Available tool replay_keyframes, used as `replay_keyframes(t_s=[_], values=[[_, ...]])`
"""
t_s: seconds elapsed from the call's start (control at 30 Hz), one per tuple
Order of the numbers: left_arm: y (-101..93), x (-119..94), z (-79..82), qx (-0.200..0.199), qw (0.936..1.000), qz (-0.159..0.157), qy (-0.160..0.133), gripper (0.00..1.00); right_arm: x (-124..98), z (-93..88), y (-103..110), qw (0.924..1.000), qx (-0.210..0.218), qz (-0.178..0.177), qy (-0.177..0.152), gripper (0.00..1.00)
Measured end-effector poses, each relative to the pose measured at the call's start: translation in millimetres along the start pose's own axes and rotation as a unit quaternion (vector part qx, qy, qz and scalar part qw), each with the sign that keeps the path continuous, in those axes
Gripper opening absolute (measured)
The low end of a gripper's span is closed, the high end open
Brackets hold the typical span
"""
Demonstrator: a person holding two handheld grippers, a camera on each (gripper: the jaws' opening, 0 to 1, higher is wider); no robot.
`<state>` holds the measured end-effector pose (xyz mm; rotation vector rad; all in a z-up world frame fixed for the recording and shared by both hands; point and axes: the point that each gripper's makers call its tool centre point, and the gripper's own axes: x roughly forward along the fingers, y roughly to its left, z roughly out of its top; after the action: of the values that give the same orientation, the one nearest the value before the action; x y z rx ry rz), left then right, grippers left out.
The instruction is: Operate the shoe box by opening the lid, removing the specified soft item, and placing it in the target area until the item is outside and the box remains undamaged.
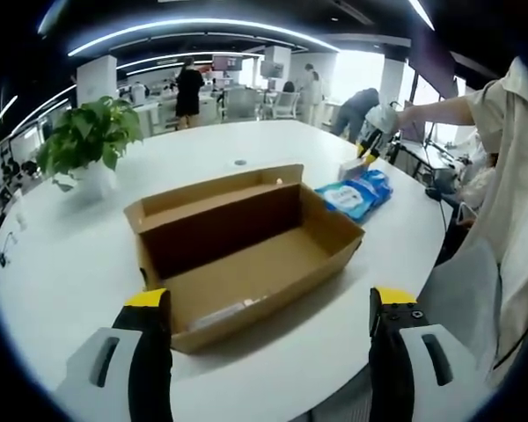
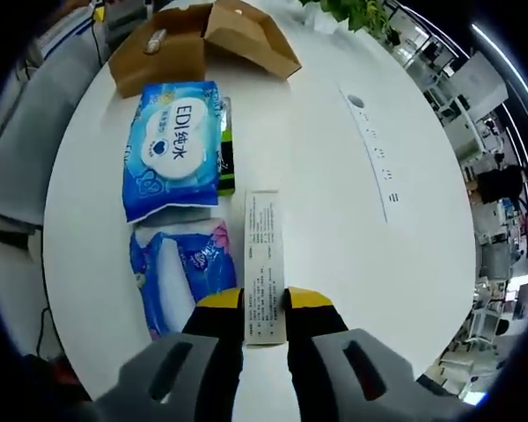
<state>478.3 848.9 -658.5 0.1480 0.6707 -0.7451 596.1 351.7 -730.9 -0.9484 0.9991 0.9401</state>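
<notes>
Brown cardboard marks the landmark here: the shoe box (image 1: 246,251) lies open on the white table (image 1: 88,264), its lid folded back on the far side and its inside apparently bare apart from a pale scrap near the front wall. Left of the box stands a potted plant (image 1: 88,136), well apart from it. The left gripper (image 1: 268,321) hangs before the box's near wall with its jaws spread wide and nothing between them, probably placed to steady the box or simply waiting.

Right of the box, just beside its far corner, lie the soft packs. In the right gripper view the box (image 2: 202,40) sits at the top, and next to it comes the blue wipes pack (image 2: 172,145) with a green-edged pack (image 2: 227,145) tucked along its side. Beyond that, farther from the box, a blue and pink tissue pack (image 2: 180,268) lies end to end with the wipes. Alongside these rests a slim white printed carton (image 2: 264,264).

The right gripper (image 2: 264,303) has its yellow-tipped jaws drawn in against the carton's near end, one on each side; it looks clamped on it, likely setting it down in the target area. So the soft items are already outside the box, just left of that gripper's tips, and the box appears unharmed.
</notes>
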Motion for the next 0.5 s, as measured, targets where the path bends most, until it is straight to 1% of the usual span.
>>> replay_keyframes(t_s=[0.17,0.23,0.5], values=[[0.6,-0.8,-1.7,-0.002,1.0,0.001,0.001,0.96,3.3,-6.4,0.3,0.9995,-0.025,-0.001,0.018,0.15],[0.9,-1.2,-2.0,-0.002,1.0,0.002,0.001,0.96,4.2,-7.5,0.4,0.9994,-0.027,0.0,0.021,0.15],[0.9,-2.2,-3.5,-0.005,1.0,0.003,0.002,0.96,11.7,-14.2,4.2,0.9975,-0.06,0.01,0.038,0.15]])
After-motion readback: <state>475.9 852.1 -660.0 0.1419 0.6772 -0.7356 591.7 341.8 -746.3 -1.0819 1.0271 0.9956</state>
